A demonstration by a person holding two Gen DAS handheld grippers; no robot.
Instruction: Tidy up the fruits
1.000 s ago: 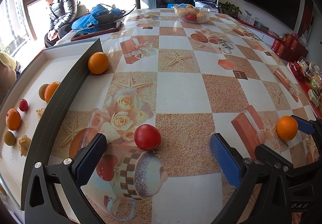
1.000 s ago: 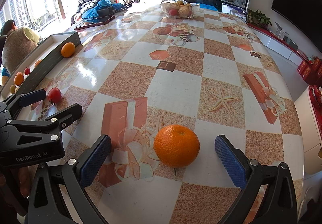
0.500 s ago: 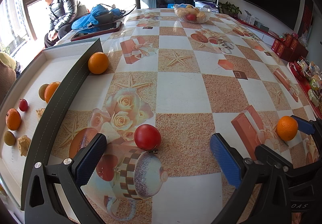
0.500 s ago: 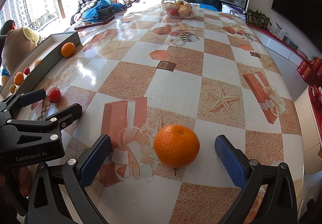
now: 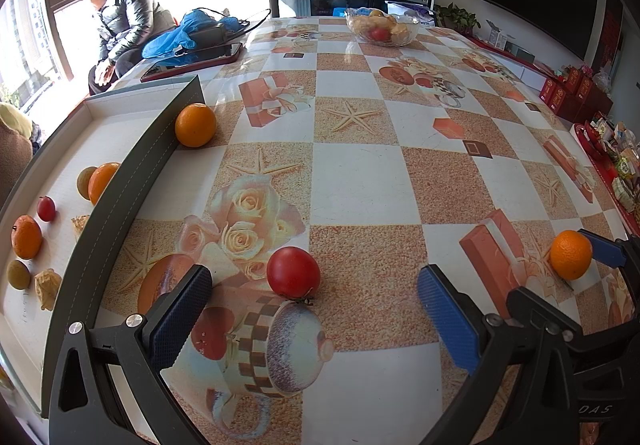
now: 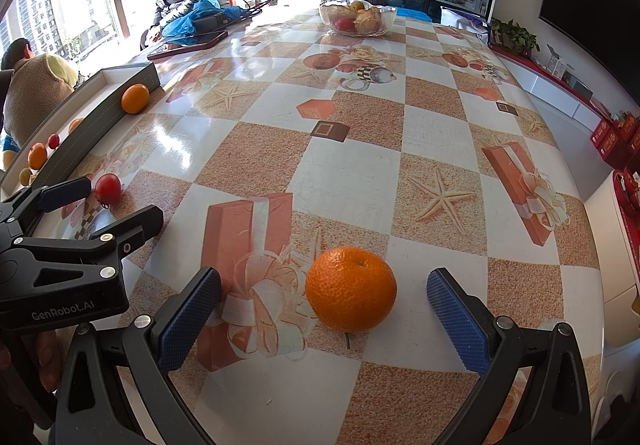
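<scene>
Left tongs (image 5: 314, 309) gape around a tomato (image 5: 293, 271) on the tabletop (image 5: 360, 185); right tongs (image 6: 324, 309) gape around an orange (image 6: 350, 289), touching neither

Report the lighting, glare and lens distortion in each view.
Left wrist view: strong fisheye bends the grey tray wall into an arc; window blown out white; tomato sharp with a short shadow. Right wrist view: sun glare streaks the glossy tablecloth at left; orange crisp; table edges curve.
</scene>
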